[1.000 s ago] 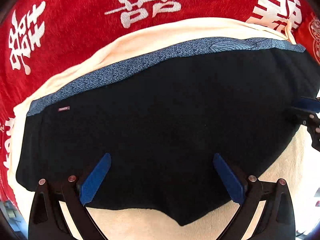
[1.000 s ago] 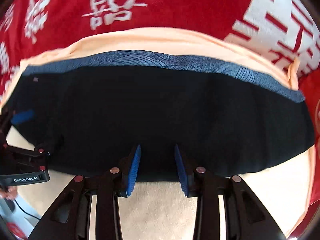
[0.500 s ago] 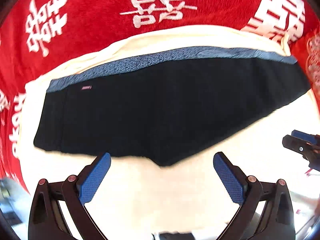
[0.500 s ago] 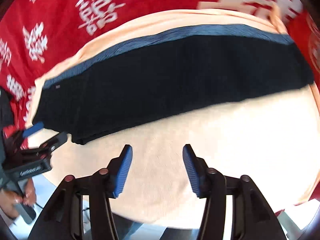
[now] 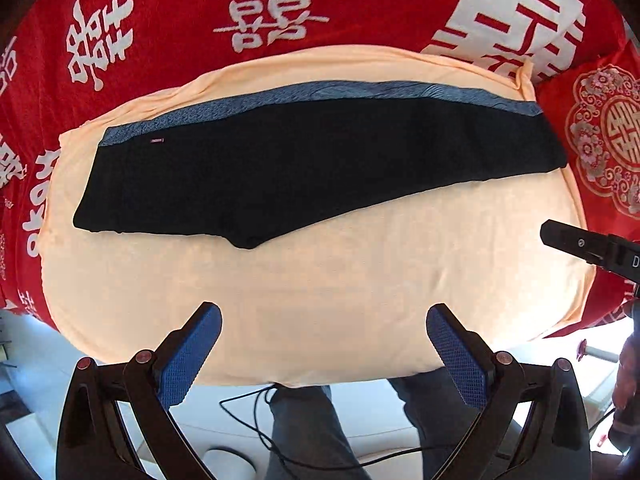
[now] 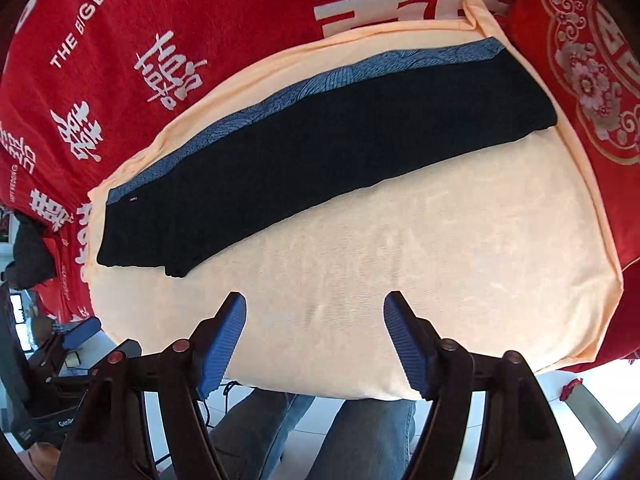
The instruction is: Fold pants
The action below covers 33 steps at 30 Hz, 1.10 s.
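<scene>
Black pants (image 5: 304,168) with a blue patterned side stripe lie flat, folded lengthwise, across the far part of a peach cloth (image 5: 320,288). They also show in the right wrist view (image 6: 320,144). My left gripper (image 5: 324,344) is open and empty, held off the near edge of the cloth. My right gripper (image 6: 316,332) is open and empty, also back from the pants above the cloth's near edge. The right gripper's body shows at the right edge of the left wrist view (image 5: 592,248).
A red blanket with white characters (image 5: 160,32) covers the surface behind and around the cloth. A red patterned cushion (image 6: 592,80) lies at the right. The person's legs (image 6: 340,432) and a cable (image 5: 256,416) are below the near edge.
Both grippers have pulled back from the pants toward the near edge. The right gripper's jaws have opened wider. The pants stay flat on the cloth.
</scene>
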Tool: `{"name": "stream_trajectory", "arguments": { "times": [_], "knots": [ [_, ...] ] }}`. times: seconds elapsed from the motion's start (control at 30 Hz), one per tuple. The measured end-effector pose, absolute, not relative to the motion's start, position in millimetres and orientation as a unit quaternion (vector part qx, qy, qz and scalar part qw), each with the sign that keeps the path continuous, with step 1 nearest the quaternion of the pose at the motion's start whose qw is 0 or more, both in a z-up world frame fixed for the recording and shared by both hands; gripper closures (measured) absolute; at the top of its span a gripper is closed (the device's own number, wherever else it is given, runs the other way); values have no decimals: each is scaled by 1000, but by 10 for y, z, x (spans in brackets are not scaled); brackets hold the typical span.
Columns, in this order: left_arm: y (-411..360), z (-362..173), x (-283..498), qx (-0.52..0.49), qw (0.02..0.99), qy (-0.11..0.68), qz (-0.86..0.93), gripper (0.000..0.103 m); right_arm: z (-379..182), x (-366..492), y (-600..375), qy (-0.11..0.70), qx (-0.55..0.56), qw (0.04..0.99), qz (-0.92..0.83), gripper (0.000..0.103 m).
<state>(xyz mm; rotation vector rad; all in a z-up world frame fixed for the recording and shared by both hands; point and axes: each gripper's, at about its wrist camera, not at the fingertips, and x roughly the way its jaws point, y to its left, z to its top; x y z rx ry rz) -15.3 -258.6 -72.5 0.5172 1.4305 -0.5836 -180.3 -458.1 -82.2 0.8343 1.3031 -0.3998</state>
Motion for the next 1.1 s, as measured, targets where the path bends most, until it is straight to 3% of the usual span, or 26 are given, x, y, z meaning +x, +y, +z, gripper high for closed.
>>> {"name": "stream_trajectory", "arguments": {
  "times": [0.37, 1.1],
  "knots": [
    [-3068, -199, -534, 208, 713, 618, -256, 0, -419, -1954, -5144, 574, 363, 717, -159, 26],
    [-3326, 23, -342, 224, 732, 601, -231, 0, -556, -1984, -5520, 568, 398, 701, -168, 26]
  ]
}}
